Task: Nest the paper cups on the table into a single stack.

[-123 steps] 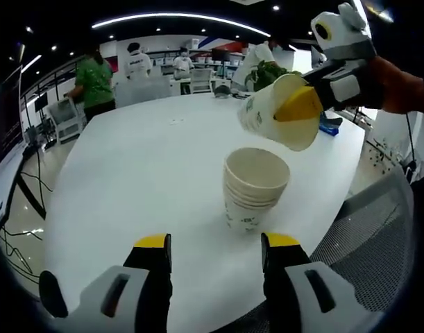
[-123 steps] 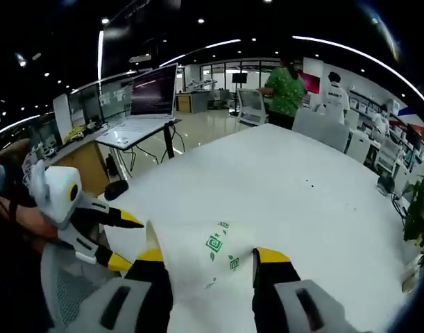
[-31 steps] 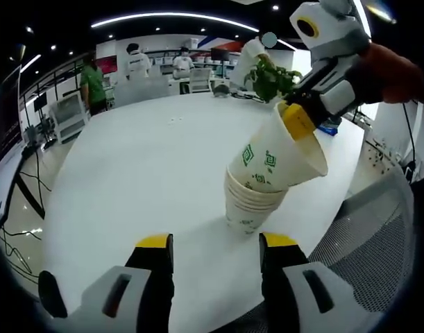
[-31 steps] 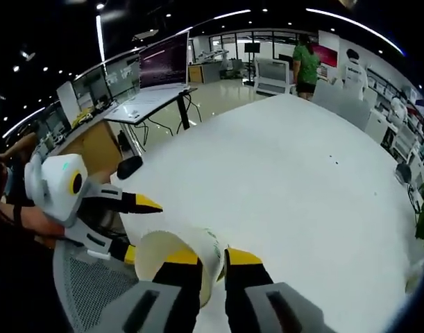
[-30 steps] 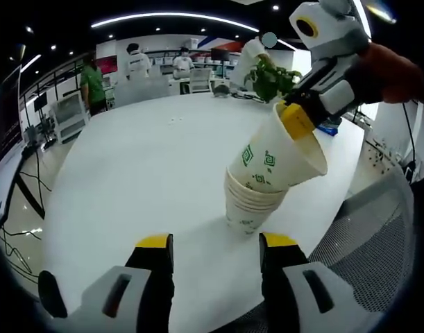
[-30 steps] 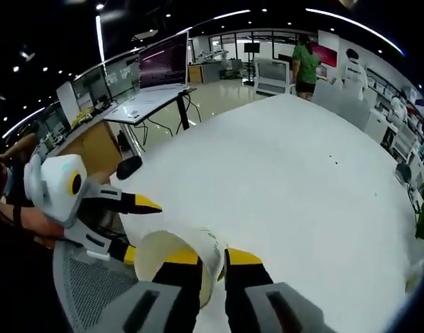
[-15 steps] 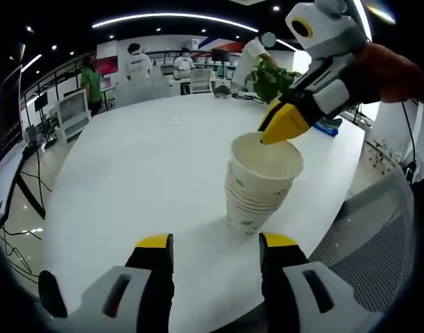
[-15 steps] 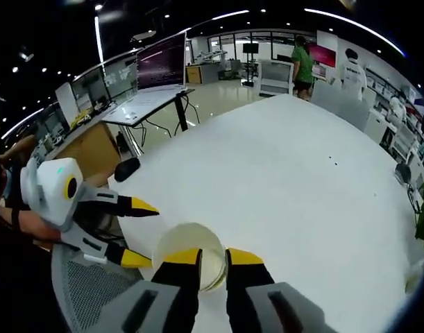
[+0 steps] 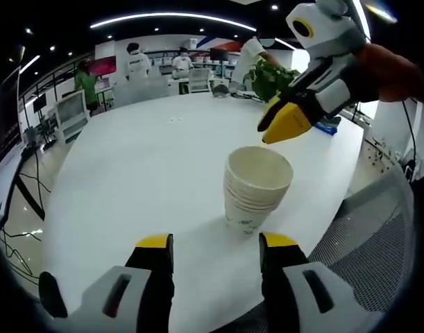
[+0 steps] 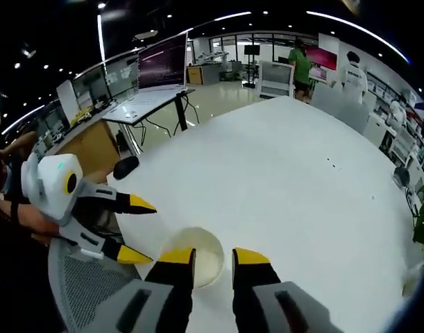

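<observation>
A stack of nested white paper cups with green marks stands upright on the white table, near its front edge. My left gripper is open just in front of the stack, with nothing between its yellow tips. Above and to the right of the stack's rim, my right gripper hangs clear of the cups. In the right gripper view I look down into the stack's top cup, just beyond my right gripper, whose jaws stand slightly apart and empty. The left gripper comes in from the left, open.
A mesh office chair sits at the table's near edge, beside the stack. A green plant and a blue object stand at the far right of the table. A desk with a monitor and several people lie beyond the table.
The tilted cup held by the right gripper settled upright into the stack. The right gripper then let go of its rim, spread its jaws slightly and lifted clear. The left gripper stayed still.
</observation>
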